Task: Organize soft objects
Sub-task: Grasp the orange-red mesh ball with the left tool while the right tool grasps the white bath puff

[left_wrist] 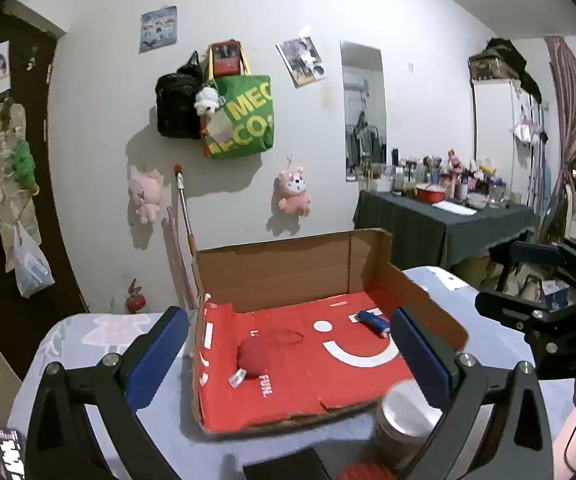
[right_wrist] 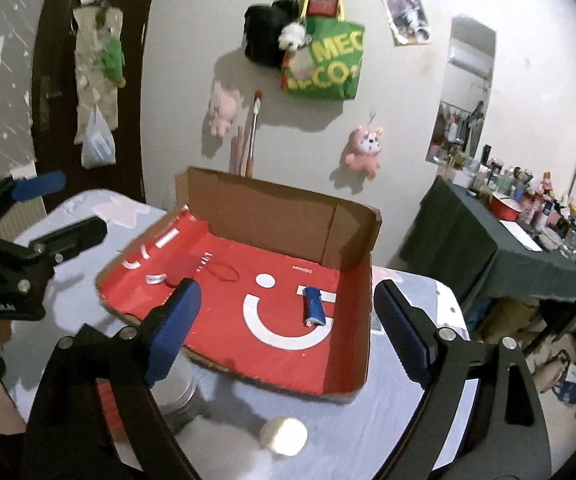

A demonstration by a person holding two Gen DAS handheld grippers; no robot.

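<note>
An open cardboard box [left_wrist: 288,264] with a red printed floor stands on the pale tablecloth. A red soft pouch [left_wrist: 254,358] with a white tag and a thin loop lies in its left part. A small blue rolled item [left_wrist: 373,322] lies to the right by the white smile print. My left gripper [left_wrist: 288,360] hovers open over the box's near edge, nothing between its blue pads. In the right wrist view the blue roll [right_wrist: 313,306] lies ahead of my open, empty right gripper [right_wrist: 288,330]. The red pouch [right_wrist: 186,270] is partly hidden behind its left finger.
A silver tin [left_wrist: 403,420] stands on the table before the box. A white ball [right_wrist: 284,436] and white fluff [right_wrist: 224,440] lie near the table's front. The dark-clothed table [left_wrist: 447,220] at right is crowded with bottles. Bags and plush toys [left_wrist: 291,192] hang on the wall.
</note>
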